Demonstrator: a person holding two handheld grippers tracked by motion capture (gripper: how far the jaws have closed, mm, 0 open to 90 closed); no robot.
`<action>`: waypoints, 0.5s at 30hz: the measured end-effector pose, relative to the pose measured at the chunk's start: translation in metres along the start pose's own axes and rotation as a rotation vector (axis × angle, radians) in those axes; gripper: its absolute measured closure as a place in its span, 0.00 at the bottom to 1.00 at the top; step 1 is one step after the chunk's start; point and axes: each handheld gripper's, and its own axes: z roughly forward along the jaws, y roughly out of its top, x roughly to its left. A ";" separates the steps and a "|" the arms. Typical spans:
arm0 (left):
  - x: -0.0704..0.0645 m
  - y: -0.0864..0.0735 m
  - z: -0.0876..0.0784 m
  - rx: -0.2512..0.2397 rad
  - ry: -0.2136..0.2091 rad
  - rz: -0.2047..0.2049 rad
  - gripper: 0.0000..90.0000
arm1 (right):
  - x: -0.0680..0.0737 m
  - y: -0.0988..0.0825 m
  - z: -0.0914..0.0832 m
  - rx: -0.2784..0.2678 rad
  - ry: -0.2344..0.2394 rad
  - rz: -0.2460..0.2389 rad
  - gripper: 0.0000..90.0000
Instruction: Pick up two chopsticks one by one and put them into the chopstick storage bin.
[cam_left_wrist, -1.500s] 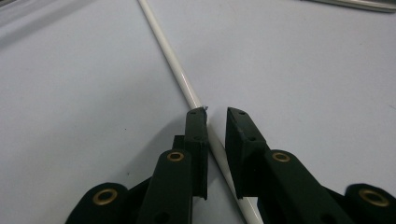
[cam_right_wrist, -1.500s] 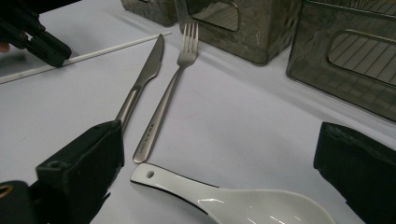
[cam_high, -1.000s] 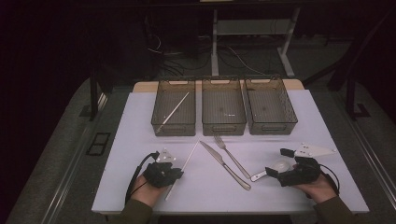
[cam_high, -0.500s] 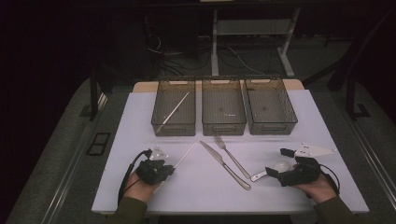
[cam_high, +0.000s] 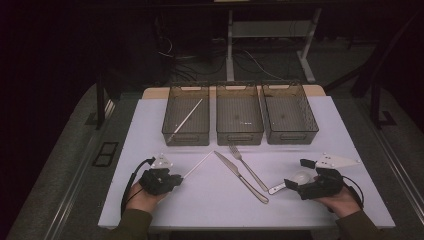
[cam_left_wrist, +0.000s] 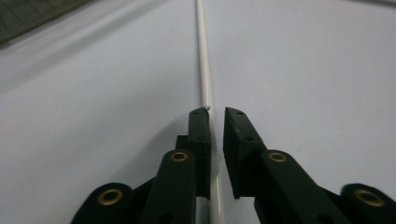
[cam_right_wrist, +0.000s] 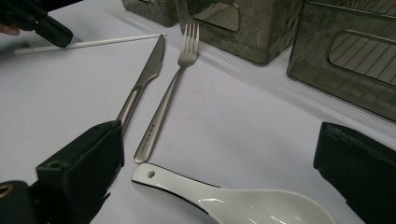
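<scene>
A white stick (cam_high: 199, 164) (cam_left_wrist: 203, 56) (cam_right_wrist: 107, 42) lies on the white table (cam_high: 150, 130), slanting toward the bins. My left gripper (cam_high: 176, 179) (cam_left_wrist: 215, 112) (cam_right_wrist: 51, 30) sits low over its near end. Its jaws have just been opening a little, and the stick still fills the narrow gap between them. My right gripper (cam_high: 297, 173) (cam_right_wrist: 222, 140) rests at the front right with its jaws wide apart. A white ceramic spoon (cam_high: 278, 188) (cam_right_wrist: 233, 200) lies on the table between them, untouched.
A knife (cam_high: 240, 175) (cam_right_wrist: 144, 79) and a fork (cam_high: 247, 167) (cam_right_wrist: 173, 93) lie crossed in the middle. Three wire bins stand in a row behind: the left bin (cam_high: 170, 127) holds a second white stick (cam_high: 186, 119); beside it stand the middle bin (cam_high: 239, 137) and right bin (cam_high: 292, 137).
My left gripper has slid leftward and back along the stick toward its near end. The stick, the cutlery and the right gripper have stayed put.
</scene>
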 end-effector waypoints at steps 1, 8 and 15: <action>0.000 0.001 0.000 -0.010 -0.001 -0.001 0.86 | 0.000 0.000 0.000 0.000 0.000 0.001 0.02; 0.003 0.006 0.011 -0.047 -0.022 -0.024 0.86 | 0.000 0.000 0.001 0.003 0.000 0.000 0.02; 0.005 0.006 0.020 -0.024 -0.014 -0.025 0.87 | 0.000 0.000 0.002 0.007 -0.001 -0.001 0.02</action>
